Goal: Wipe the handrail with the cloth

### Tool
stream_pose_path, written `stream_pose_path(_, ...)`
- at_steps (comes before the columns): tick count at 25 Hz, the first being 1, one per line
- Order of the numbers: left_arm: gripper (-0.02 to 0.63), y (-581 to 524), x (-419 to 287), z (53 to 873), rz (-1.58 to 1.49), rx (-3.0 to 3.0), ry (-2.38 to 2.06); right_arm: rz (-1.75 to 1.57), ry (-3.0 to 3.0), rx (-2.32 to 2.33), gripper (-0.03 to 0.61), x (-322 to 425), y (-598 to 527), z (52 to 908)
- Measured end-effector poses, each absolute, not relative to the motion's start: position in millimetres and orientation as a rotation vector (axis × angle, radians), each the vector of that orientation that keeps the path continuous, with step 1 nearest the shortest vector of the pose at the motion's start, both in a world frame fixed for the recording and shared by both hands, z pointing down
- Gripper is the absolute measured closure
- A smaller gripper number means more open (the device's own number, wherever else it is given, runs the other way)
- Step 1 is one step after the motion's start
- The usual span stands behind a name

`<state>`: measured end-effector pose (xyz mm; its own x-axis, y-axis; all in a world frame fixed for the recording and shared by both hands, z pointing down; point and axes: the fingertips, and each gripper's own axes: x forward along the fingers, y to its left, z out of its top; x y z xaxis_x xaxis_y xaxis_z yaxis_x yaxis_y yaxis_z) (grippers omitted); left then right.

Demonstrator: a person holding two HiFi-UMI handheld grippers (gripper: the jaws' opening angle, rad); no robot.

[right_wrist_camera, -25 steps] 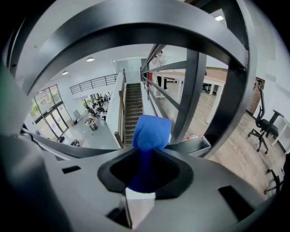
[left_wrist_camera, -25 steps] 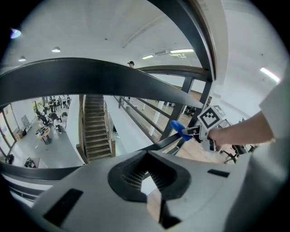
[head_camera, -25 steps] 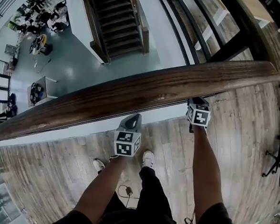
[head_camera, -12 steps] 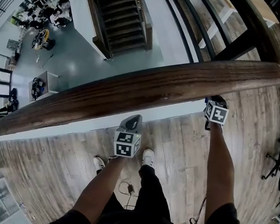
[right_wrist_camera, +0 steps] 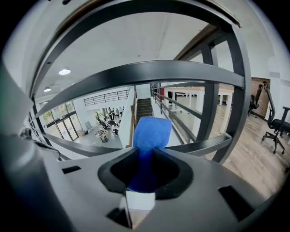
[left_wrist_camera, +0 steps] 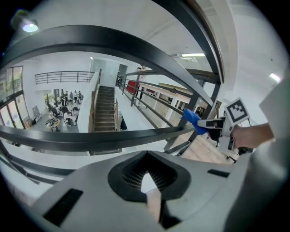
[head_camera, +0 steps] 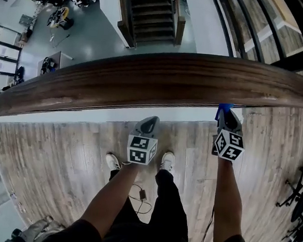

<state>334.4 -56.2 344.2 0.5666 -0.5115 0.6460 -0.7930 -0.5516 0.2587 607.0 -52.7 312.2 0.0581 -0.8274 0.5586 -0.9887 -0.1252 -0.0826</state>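
Observation:
The brown wooden handrail (head_camera: 159, 82) runs across the head view from left to right. My right gripper (head_camera: 224, 112) sits just under the rail's near edge at the right, shut on a blue cloth (head_camera: 224, 106) that pokes up against the rail. In the right gripper view the blue cloth (right_wrist_camera: 152, 133) stands up out of the right gripper (right_wrist_camera: 140, 190), with the rail's underside above. My left gripper (head_camera: 150, 124) hangs below the rail near the middle, a little apart from it. The left gripper (left_wrist_camera: 149, 188) is shut with nothing in it, and its view shows the blue cloth (left_wrist_camera: 192, 121) at right.
Dark metal railing bars (right_wrist_camera: 149, 72) run under the handrail. Beyond it is a drop to a lower floor with a staircase (head_camera: 154, 12) and people at tables (head_camera: 63, 13). Office chairs (head_camera: 297, 198) stand at right, and a cable (head_camera: 138, 195) lies on the wood floor by the person's feet.
My right gripper has slid to the right along the rail's near edge, and the blue cloth now shows at its tip. The left gripper has stayed about where it was.

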Motion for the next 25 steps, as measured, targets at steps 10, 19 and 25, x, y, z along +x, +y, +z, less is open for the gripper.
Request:
stream_pose_path(10, 0.611, -22, 77, 402, 0.655, 2.016, -1.263, 0.752, -2.123, 1.573, 0.472, 238, -23, 394)
stream_pose_path(19, 0.611, -1, -172, 438, 0.592, 1.857, -1.462, 0.742, -2.218, 1.293, 0.472, -12, -52, 448)
stream_pose_path(25, 0.611, -14, -322, 458, 0.525, 1.786, -1.553, 0.651, -2.227, 1.230, 0.472, -152, -89, 481)
